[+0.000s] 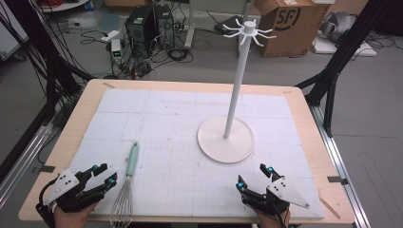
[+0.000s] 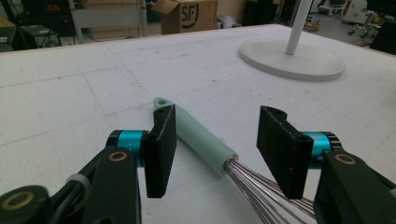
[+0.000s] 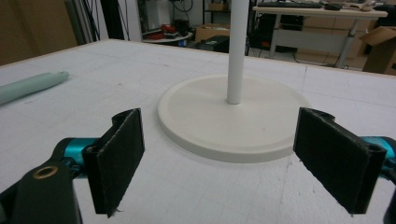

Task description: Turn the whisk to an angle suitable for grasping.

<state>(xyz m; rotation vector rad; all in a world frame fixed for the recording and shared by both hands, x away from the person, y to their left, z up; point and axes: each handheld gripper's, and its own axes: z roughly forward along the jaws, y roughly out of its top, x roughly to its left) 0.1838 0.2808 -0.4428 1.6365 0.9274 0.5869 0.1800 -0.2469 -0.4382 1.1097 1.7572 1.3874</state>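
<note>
Two grippers [image 1: 105, 175] [image 1: 253, 176], one whisk [image 1: 127, 185], one stand [image 1: 225, 139].

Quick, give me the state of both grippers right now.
Left gripper: open, jaws on either side of the whisk handle, not pressing on it.
Right gripper: open, holding nothing, facing the white stand.

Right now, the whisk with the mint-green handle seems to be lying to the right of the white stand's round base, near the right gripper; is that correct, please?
Not quite: the whisk lies to the left of the white stand's round base, near the left gripper, not the right gripper. The high view shows this, and the left gripper view has its handle between those open jaws.
</note>
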